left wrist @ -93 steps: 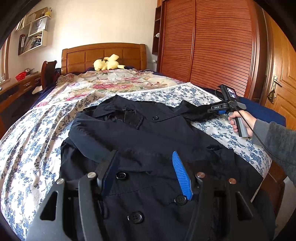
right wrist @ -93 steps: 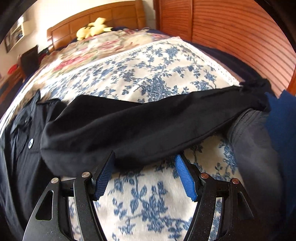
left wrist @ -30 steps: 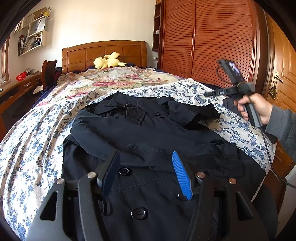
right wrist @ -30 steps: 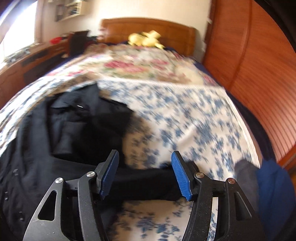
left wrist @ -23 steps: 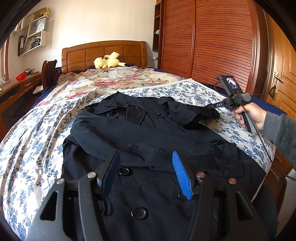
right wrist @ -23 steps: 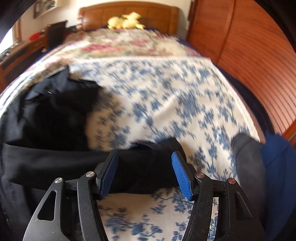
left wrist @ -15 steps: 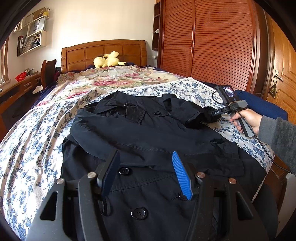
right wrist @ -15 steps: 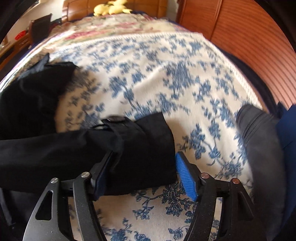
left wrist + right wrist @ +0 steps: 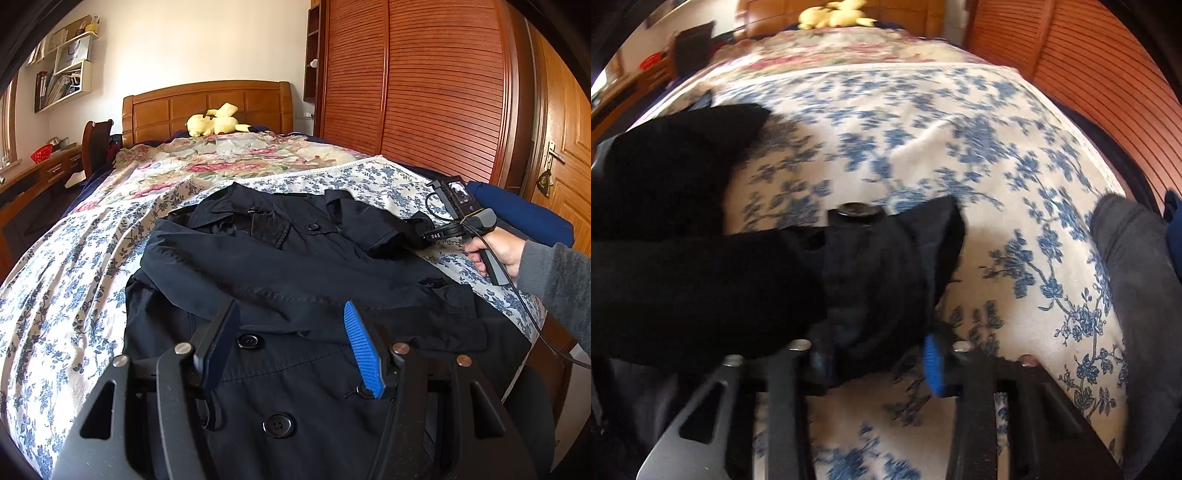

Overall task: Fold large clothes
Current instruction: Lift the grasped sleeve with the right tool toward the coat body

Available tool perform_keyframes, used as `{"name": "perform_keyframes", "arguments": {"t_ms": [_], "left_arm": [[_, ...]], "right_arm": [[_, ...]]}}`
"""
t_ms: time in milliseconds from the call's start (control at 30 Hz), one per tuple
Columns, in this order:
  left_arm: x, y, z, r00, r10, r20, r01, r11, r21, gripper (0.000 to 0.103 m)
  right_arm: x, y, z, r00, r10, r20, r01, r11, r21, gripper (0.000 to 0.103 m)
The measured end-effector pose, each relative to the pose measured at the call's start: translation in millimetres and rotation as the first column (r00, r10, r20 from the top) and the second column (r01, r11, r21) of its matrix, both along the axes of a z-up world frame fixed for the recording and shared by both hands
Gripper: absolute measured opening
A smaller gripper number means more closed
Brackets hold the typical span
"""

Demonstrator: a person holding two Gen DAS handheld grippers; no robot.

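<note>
The dark navy buttoned cotton coat [image 9: 295,280] lies front-up across the near half of the bed, collar toward the far headboard, one sleeve already folded across its chest. Its other sleeve reaches right, and the cuff [image 9: 886,280], with 1 black button on top, sits between the blue pads of the right gripper [image 9: 877,360], whose jaws are closing on it; the cloth fills the gap and the pads press its sides. The left gripper [image 9: 291,347] hovers over the coat's near buttons with its fingers spread and nothing between them. The blue-flowered white bedsheet [image 9: 55,295] shows bare on the left and beyond the cuff on the right, to the bed's right edge. Farther off lie a rose-patterned quilt [image 9: 229,155] and a yellow plush toy [image 9: 216,122]; a slatted reddish wooden wardrobe [image 9: 424,92] lines the right.
</note>
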State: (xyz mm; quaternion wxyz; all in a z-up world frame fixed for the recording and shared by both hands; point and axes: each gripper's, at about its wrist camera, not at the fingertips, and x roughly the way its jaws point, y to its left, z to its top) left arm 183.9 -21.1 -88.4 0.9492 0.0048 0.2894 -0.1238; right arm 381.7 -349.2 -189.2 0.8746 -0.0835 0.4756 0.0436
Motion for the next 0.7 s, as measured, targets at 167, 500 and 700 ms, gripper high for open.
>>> {"name": "perform_keyframes", "arguments": {"t_ms": [167, 500, 700], "left_arm": [[-5.2, 4.8, 3.4, 1.000, 0.001, 0.012, -0.001, 1.000, -0.010, 0.058], [-18.4, 25.3, 8.0, 0.999, 0.024, 0.029, -0.024, 1.000, -0.021, 0.058], [-25.7, 44.2, 5.6, 0.998, 0.058, 0.026, -0.058, 0.998, -0.009, 0.058]], "right_arm": [[-21.2, 15.7, 40.1, 0.993, 0.044, 0.113, -0.042, 0.999, -0.021, 0.024], [-67.0, 46.5, 169.3, 0.921, 0.090, 0.379, -0.084, 0.996, -0.033, 0.022], [-96.8, 77.9, 221.8, 0.871, 0.142, 0.470, -0.140, 0.989, -0.041, 0.022]]}}
